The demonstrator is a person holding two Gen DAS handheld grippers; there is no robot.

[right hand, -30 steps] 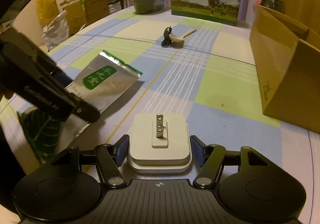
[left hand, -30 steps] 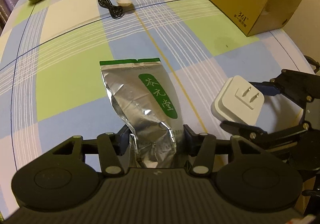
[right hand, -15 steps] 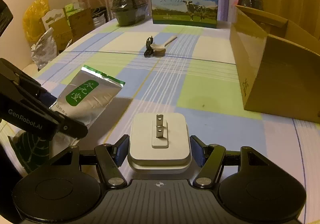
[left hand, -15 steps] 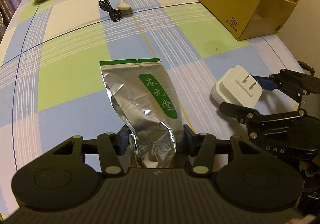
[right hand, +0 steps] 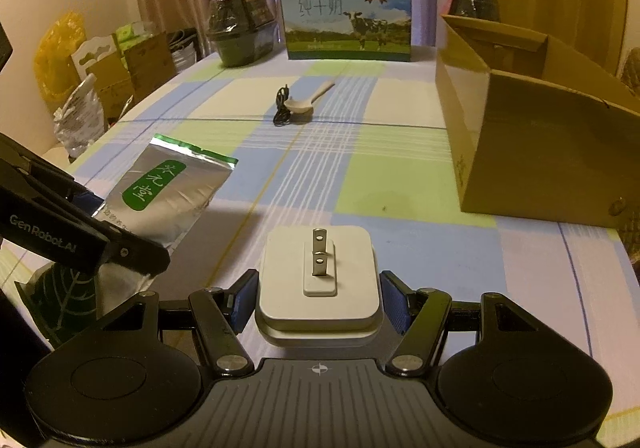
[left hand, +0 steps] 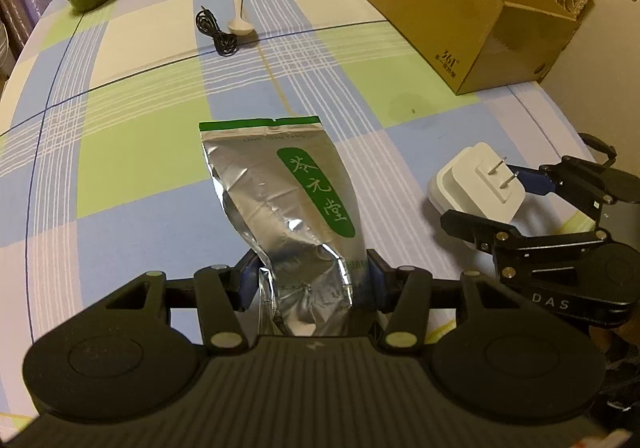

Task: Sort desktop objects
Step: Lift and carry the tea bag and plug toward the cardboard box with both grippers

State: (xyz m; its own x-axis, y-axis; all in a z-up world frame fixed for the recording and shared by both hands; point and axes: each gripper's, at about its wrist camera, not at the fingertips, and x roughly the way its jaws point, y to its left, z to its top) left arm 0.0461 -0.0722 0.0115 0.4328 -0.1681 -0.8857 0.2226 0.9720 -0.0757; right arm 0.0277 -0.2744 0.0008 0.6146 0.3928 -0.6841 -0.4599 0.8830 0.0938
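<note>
Foil pouch [left hand: 280,199] and plug adapter [right hand: 318,276], clamped by left gripper [left hand: 308,280] and right gripper [right hand: 318,300], have risen nearer the cardboard box [right hand: 540,151], ready for dropping.

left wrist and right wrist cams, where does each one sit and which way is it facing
Left wrist: sits on the left gripper, looks steeply down at the foil pouch it grips; own fingers show.
Right wrist: sits on the right gripper, looks across the table toward the milk carton; own fingers clamp the white plug adapter.
Shared: pouch, adapter, cardboard box, spoon, black cable, each other's gripper.
</note>
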